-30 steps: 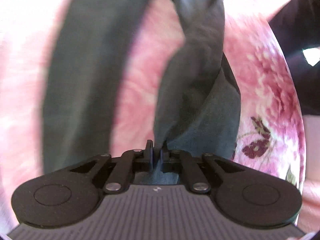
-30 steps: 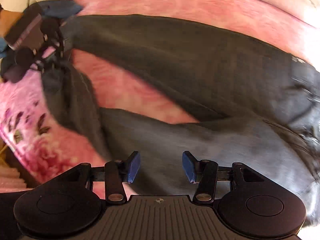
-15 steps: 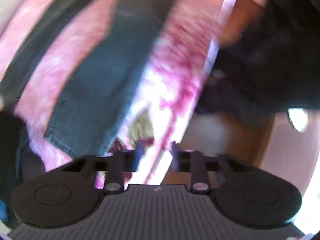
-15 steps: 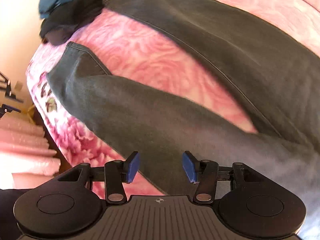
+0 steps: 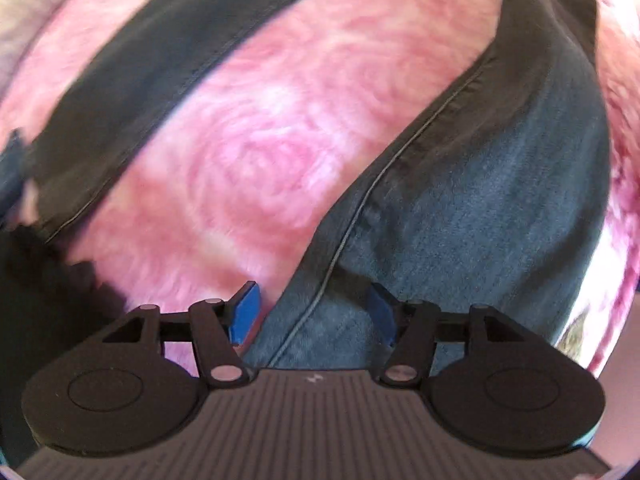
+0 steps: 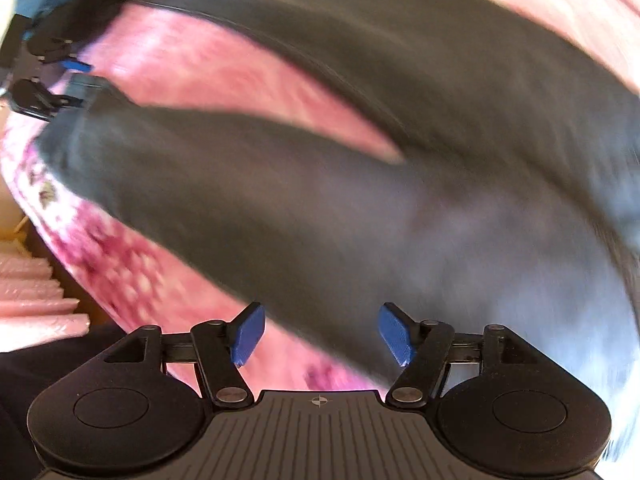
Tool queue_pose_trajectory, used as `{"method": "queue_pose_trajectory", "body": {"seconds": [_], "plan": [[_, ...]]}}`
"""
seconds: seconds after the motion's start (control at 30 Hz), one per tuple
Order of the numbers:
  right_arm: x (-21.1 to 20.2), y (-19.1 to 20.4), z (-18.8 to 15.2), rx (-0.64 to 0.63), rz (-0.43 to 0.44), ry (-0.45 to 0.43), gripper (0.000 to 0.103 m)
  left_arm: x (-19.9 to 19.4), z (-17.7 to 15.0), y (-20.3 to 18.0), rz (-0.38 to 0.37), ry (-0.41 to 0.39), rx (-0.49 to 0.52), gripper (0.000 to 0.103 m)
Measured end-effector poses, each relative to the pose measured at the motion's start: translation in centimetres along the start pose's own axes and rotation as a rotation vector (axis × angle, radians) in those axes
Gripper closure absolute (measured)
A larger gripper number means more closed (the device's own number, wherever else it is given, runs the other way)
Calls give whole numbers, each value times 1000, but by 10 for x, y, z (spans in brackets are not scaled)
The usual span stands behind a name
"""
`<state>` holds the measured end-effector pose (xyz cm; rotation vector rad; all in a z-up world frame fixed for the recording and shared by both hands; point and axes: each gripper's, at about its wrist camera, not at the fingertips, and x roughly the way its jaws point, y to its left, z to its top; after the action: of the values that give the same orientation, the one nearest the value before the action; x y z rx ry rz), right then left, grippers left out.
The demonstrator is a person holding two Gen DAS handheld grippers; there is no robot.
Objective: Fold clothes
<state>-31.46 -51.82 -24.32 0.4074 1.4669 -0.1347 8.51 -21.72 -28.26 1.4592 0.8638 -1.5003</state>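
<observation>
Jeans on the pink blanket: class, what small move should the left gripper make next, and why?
Probably ease the left gripper down and shut it on the jeans leg: its jaws stand open over the seam, holding nothing, and both legs lie spread apart on the blanket.

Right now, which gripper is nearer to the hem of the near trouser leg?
Left. The left gripper sits at the hem; the right gripper is far along that leg.

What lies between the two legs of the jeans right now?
Only bare pink blanket between the two legs of the jeans; nothing rests on it. Both wrist views show that wedge.
</observation>
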Motion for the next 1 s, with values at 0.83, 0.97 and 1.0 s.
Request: {"method": "queue_pose_trajectory", "body": {"seconds": [0.83, 0.97, 1.0], "plan": [[-32, -258, -213, 1016, -2, -447, 33, -83, 136, -190, 103, -258, 223, 61], [-15, -287, -223, 951, 112, -493, 34, -60, 201, -258, 28, -281, 277, 58], [-12, -295, -227, 949, 145, -516, 41, -52, 217, -269, 20, -279, 279, 58]]}}
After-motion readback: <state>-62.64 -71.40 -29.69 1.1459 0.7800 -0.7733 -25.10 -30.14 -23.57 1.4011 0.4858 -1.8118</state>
